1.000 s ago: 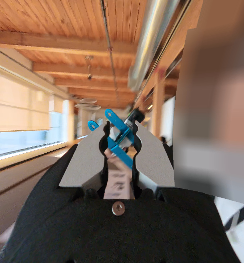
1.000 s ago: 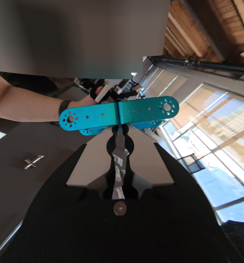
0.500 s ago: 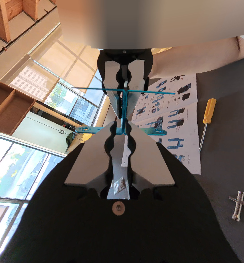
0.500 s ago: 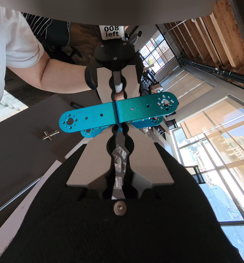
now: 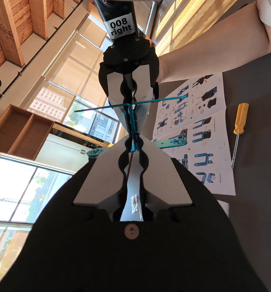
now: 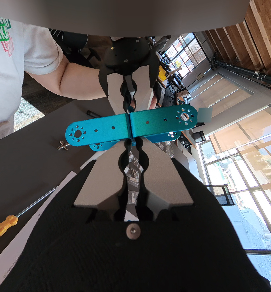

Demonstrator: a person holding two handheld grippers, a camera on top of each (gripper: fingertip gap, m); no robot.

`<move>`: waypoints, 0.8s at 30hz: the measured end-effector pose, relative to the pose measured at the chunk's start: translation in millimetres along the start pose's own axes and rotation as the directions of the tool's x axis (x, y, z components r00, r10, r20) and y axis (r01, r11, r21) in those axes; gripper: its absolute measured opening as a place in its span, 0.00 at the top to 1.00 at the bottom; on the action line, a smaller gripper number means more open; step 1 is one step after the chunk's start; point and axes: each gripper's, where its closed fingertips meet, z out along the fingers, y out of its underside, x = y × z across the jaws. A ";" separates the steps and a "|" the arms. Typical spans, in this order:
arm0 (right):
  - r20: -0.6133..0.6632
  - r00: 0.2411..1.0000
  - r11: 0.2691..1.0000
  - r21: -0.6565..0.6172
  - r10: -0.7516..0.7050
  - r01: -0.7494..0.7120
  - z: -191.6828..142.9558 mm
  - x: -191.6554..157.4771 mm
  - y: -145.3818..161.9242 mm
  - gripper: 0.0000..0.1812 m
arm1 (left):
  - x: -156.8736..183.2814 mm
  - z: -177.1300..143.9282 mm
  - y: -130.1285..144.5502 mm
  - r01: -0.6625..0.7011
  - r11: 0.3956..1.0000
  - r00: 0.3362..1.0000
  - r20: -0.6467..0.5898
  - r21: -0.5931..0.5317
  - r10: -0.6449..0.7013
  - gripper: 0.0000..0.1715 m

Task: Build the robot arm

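Observation:
Two blue perforated metal brackets (image 6: 100, 131) are held back to back in the air above a dark table (image 6: 28, 158). Their arms spread left and right. My right gripper (image 6: 133, 141) is shut on their joined middle plates from the near side. My left gripper (image 6: 128, 110) faces it and is shut on the same plates from the far side. In the left wrist view the brackets (image 5: 132, 123) show edge-on between my left gripper (image 5: 133, 139) and my right gripper (image 5: 133, 129), whose tips nearly meet.
An open instruction booklet (image 5: 195, 134) lies on the table (image 5: 258, 173) with a yellow screwdriver (image 5: 240, 118) beside it. A metal cross wrench (image 6: 62, 144) and small bags of screws (image 6: 133, 173) lie below the brackets. A person's forearms hold both grippers. Windows lie behind. Both grippers' tips are roughly 25 cm from the metal cross wrench (image 6: 62, 144).
My left gripper swung down from pointing at the ceiling to face the right gripper and closed on the brackets' middle plates. The right gripper kept its hold and turned slightly.

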 end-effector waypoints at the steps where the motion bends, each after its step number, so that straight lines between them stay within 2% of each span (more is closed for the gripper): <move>1: 0.005 1.000 1.000 -0.001 0.004 -0.004 -0.2 -0.7 -0.2 0.98 | 0.7 -0.1 -0.5 -0.007 1.000 1.000 -0.001 0.006 0.007 0.99; 10: 0.047 0.996 0.998 -0.010 0.070 -0.069 -1.4 -2.7 2.2 0.98 | 2.7 1.7 -0.4 -0.040 0.999 0.997 0.063 0.033 0.038 0.99; 14: 0.033 0.999 0.999 -0.025 0.028 -0.027 -0.8 -1.8 6.8 0.97 | 2.5 3.6 3.6 -0.084 0.996 0.989 0.123 0.017 0.081 0.99; 24: -0.025 0.997 0.996 -0.059 -0.076 0.074 -7.4 4.1 1.3 0.95 | -2.2 1.7 -3.6 -0.117 0.993 0.984 0.136 -0.002 0.116 0.99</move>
